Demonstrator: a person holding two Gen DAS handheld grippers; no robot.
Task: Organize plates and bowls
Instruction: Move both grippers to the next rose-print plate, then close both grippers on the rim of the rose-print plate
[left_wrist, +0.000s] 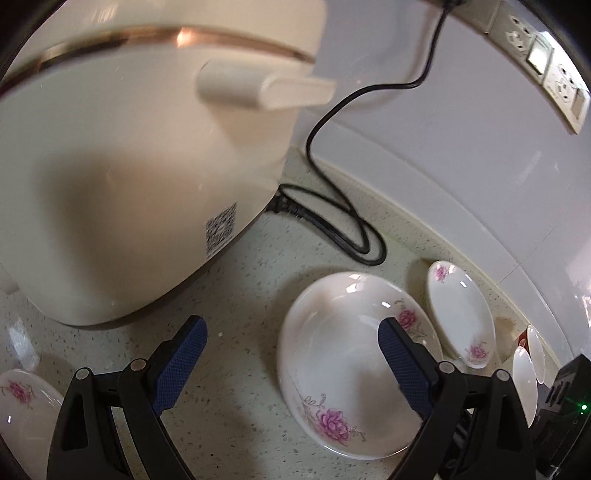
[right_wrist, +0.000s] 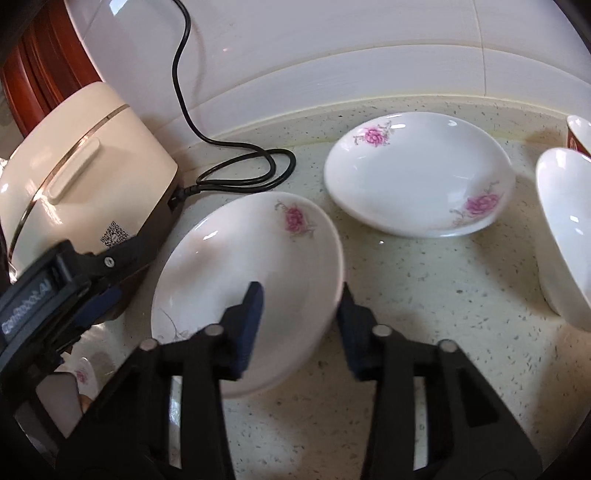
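A white deep plate with pink flowers (left_wrist: 343, 373) (right_wrist: 236, 266) lies on the speckled counter beside the rice cooker. My left gripper (left_wrist: 291, 325) is open and straddles the plate's left rim, one finger over the counter and the other over the plate's inside. My right gripper (right_wrist: 300, 295) straddles the opposite rim, its left pad (right_wrist: 253, 314) inside the plate and its right pad just outside; a gap shows between the pads, so it reads as open. A second flowered plate (right_wrist: 421, 173) (left_wrist: 461, 314) lies behind, near the wall.
A cream rice cooker (left_wrist: 129, 166) (right_wrist: 81, 177) stands close on the left, its black cord (right_wrist: 240, 166) looped on the counter. A white bowl (right_wrist: 565, 236) and a red-and-white bowl (right_wrist: 580, 140) sit at right. Another flowered plate (left_wrist: 22, 406) lies at lower left. The tiled wall runs close behind.
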